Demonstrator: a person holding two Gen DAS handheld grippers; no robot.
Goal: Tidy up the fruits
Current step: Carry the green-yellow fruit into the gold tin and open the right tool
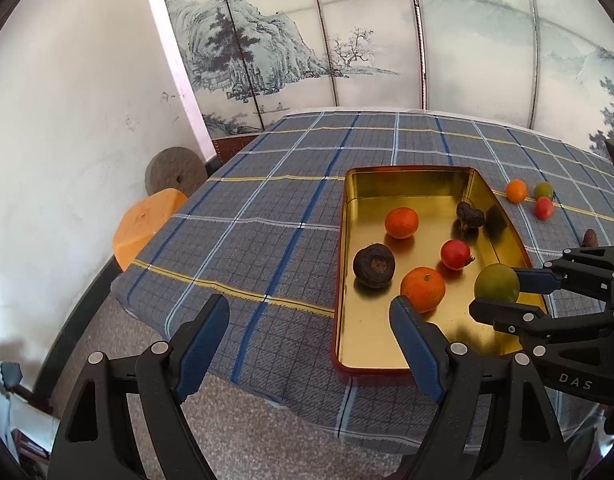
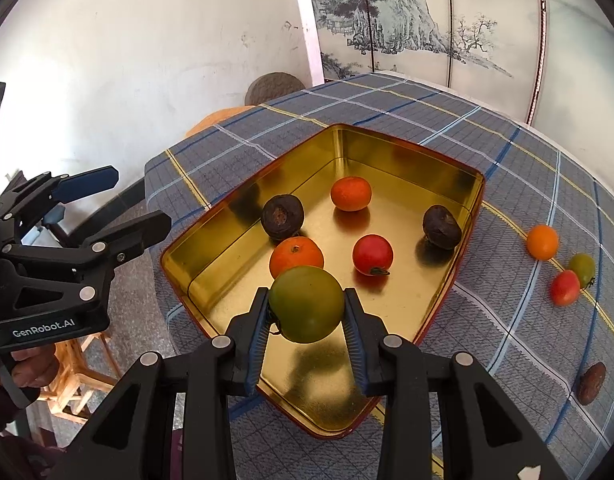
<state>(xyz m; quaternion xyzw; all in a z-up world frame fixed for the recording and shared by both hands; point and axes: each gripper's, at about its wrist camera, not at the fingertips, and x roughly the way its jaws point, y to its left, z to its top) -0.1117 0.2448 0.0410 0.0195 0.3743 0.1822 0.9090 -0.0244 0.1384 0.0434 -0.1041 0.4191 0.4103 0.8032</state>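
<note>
The right gripper (image 2: 306,312) pinches a round green tomato (image 2: 306,304) above the shallow gold metal tin (image 2: 407,156), ready to drop it among gathered fruit; the left gripper (image 1: 309,334) waits, spread wide.

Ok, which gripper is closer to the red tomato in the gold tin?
Right. The right gripper holds a green tomato over the tin, just short of the red tomato. The left gripper hangs open past the tin's near-left corner, farther away.
</note>
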